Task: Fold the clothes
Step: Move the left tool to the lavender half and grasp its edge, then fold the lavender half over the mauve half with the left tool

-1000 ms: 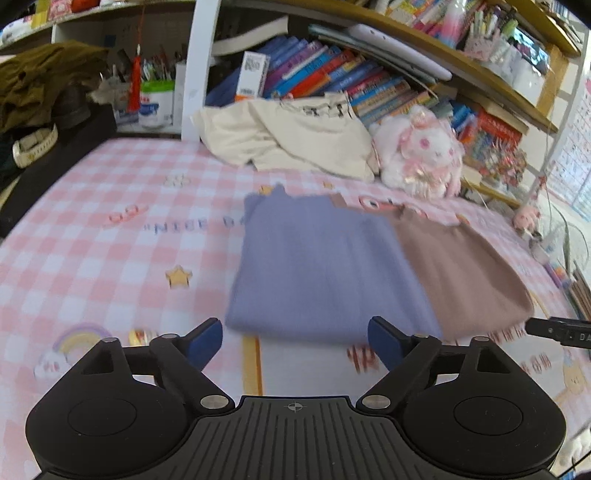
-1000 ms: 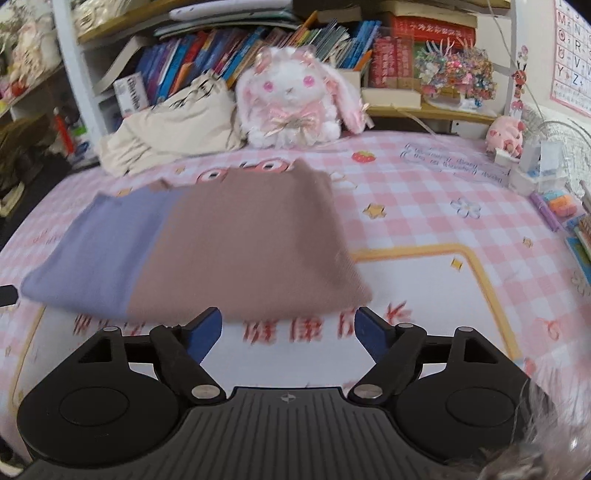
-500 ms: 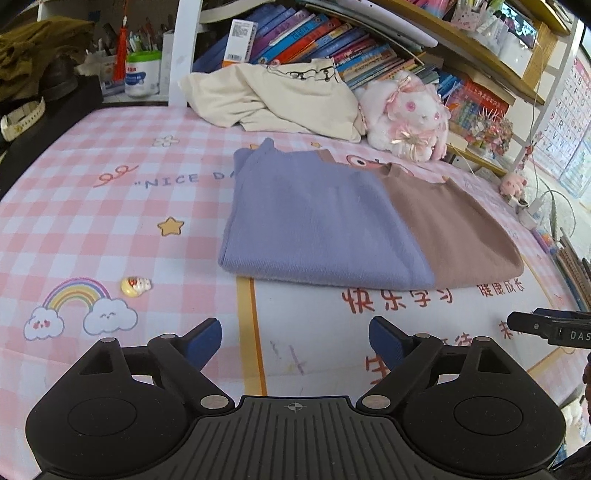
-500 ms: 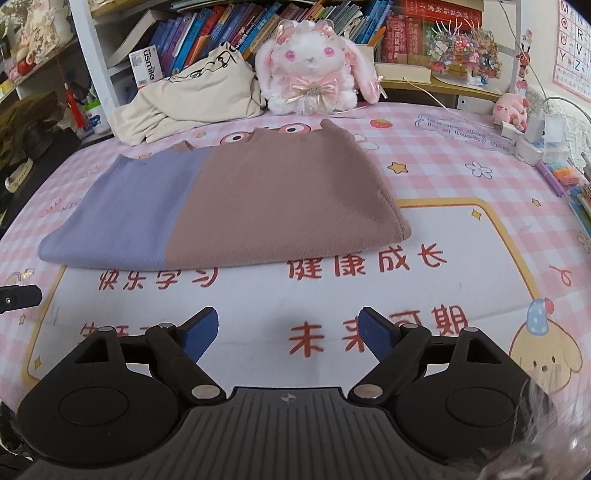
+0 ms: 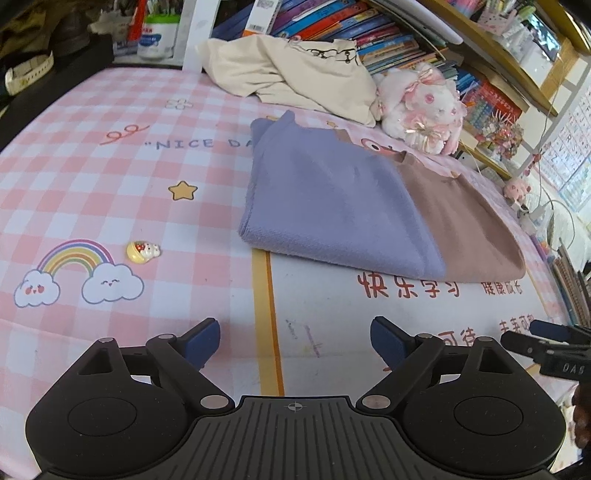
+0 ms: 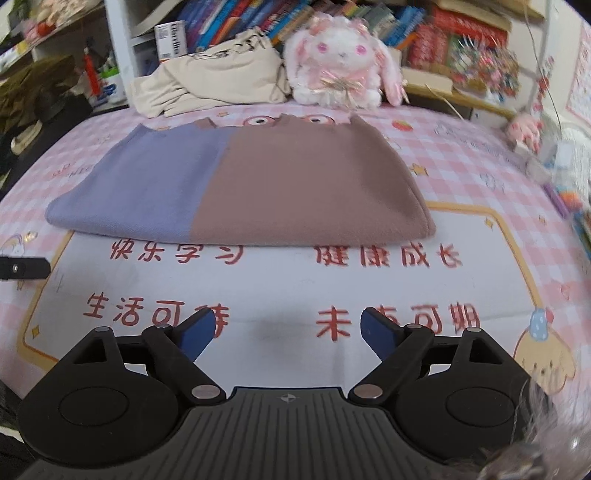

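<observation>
The folded garment lies flat on the pink checked mat, in the middle of it. It has 2 colours: the left part is lavender and the right part is dusty brown. Its near edge is a neat fold and runs just above the red printed characters on the white panel of the mat. The far edge shows small corners of cloth sticking out.

My left gripper is above the mat, in front of the lavender end and apart from it. Its 2 blue pads are spread wide and nothing is between them. My right gripper hangs over the white panel, in front of the brown part, also not touching the cloth. Its jaws are wide apart, only the mat shows between them, and they are at this moment opening a little more. In the left wrist view the tip of my right gripper shows at the right border.

Behind the garment a cream garment lies in a loose heap, unfolded, against the shelf. Just beside it, on the right, sits a white and pink plush rabbit. Rows of books fill the shelf behind. A small yellow toy lies on the mat near the printed rainbow, well left of the lavender end.
</observation>
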